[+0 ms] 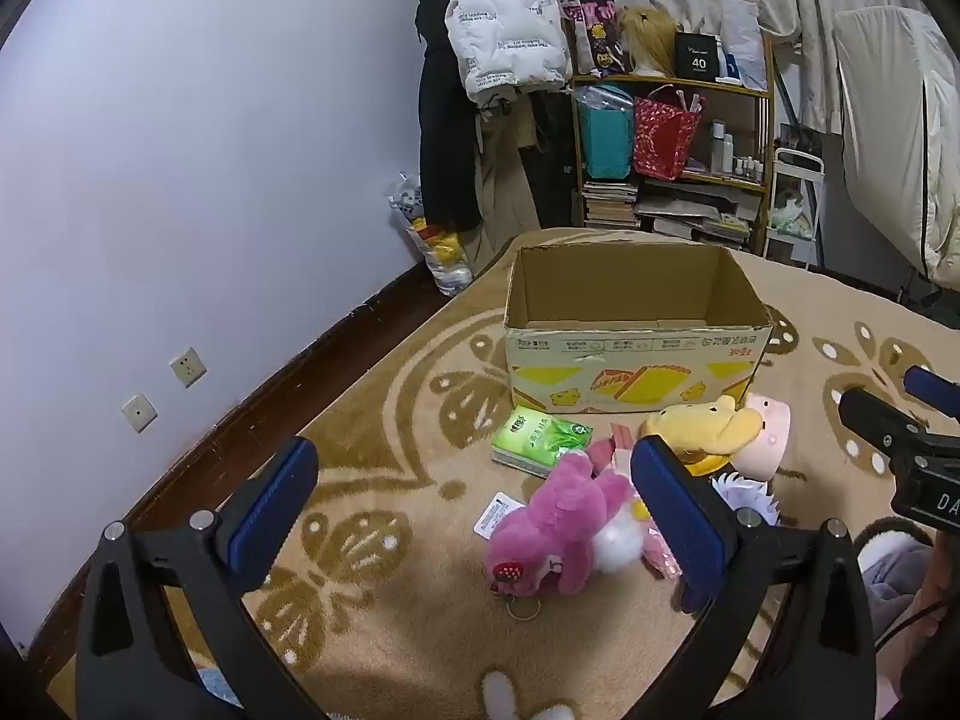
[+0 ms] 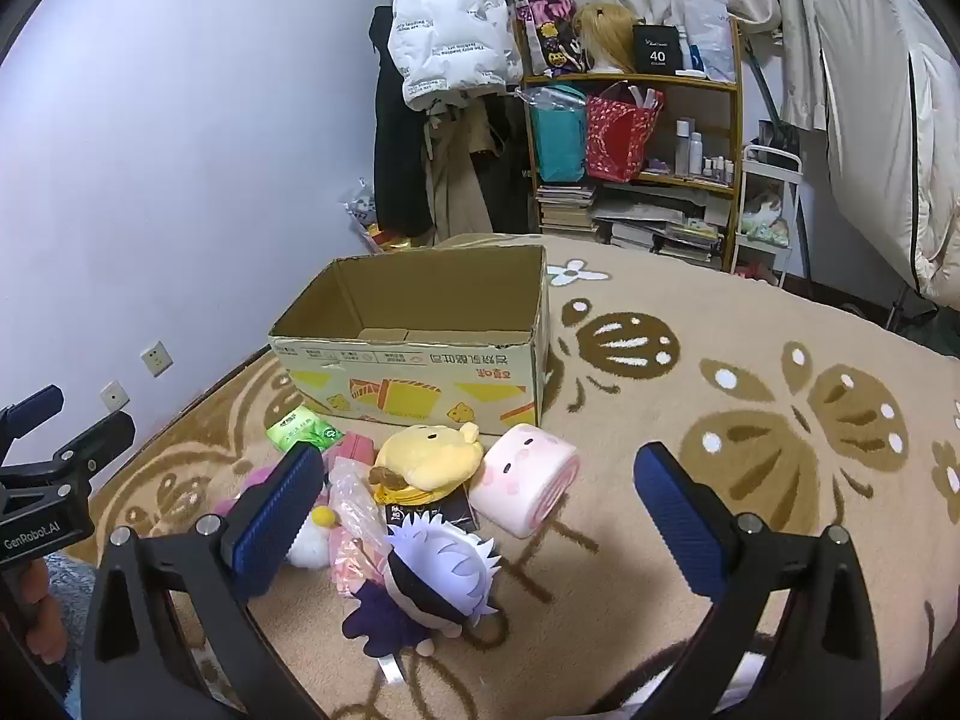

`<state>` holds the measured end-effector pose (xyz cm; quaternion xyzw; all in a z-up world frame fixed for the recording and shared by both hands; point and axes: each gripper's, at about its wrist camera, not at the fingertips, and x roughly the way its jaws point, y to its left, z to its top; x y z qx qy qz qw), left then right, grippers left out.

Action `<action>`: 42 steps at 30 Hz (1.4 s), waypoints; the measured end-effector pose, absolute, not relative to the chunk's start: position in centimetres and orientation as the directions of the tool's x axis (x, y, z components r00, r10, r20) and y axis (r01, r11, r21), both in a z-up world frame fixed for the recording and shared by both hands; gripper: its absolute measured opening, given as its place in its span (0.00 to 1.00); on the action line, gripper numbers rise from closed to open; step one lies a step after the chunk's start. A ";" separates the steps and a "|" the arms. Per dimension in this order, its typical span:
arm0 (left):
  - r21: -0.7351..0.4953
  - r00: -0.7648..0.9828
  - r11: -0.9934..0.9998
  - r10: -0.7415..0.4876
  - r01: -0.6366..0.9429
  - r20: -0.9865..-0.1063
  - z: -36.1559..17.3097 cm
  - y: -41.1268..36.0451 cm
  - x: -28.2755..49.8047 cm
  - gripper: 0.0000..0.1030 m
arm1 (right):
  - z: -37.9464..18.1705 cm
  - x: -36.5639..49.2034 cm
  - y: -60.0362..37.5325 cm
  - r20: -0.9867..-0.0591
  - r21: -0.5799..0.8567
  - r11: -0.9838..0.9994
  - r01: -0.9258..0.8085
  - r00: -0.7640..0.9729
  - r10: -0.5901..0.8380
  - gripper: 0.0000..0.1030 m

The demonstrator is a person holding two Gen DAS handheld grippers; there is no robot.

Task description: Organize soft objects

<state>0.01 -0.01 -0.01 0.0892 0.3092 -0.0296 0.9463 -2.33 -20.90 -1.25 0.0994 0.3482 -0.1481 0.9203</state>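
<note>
An open, empty cardboard box [image 1: 636,354] [image 2: 420,360] stands on a beige patterned blanket [image 1: 384,420] [image 2: 750,420]. In front of it lies a heap of soft things: a pink plush [image 1: 558,528], a yellow plush [image 1: 708,426] [image 2: 432,459], a pink roll-shaped plush [image 1: 768,438] [image 2: 528,480], a white-haired doll [image 2: 432,582] and a green tissue pack [image 1: 540,441] [image 2: 300,429]. My left gripper [image 1: 474,498] hovers open just left of the heap. My right gripper [image 2: 480,510] hovers open above the doll and roll plush. Nothing is held.
A lilac wall with two sockets [image 1: 187,367] runs along the left. Behind the bed stand a cluttered shelf [image 1: 672,138] [image 2: 636,138], hanging coats [image 1: 504,30] and a white rack [image 2: 768,204]. A person's hand [image 2: 42,618] holds the left gripper's handle.
</note>
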 end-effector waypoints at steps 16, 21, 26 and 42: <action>0.151 0.796 0.982 0.004 0.110 -0.605 -0.6 -0.5 -0.2 1.00 | -1.4 -2.2 -21.2 -0.681 0.092 0.935 0.343 0.706 -0.192 1.00; 0.155 0.797 0.981 0.001 0.116 -0.604 -0.8 -0.4 0.1 1.00 | -1.5 -2.0 -21.6 -0.683 0.092 0.934 0.346 0.705 -0.194 1.00; 0.154 0.793 0.981 0.001 0.117 -0.609 -0.6 -0.2 0.1 1.00 | -1.6 -2.0 -21.5 -0.685 0.095 0.934 0.344 0.704 -0.190 1.00; 0.157 0.789 0.981 0.004 0.117 -0.614 -0.6 -0.2 0.2 1.00 | -1.7 -2.0 -21.6 -0.690 0.100 0.933 0.345 0.700 -0.185 1.00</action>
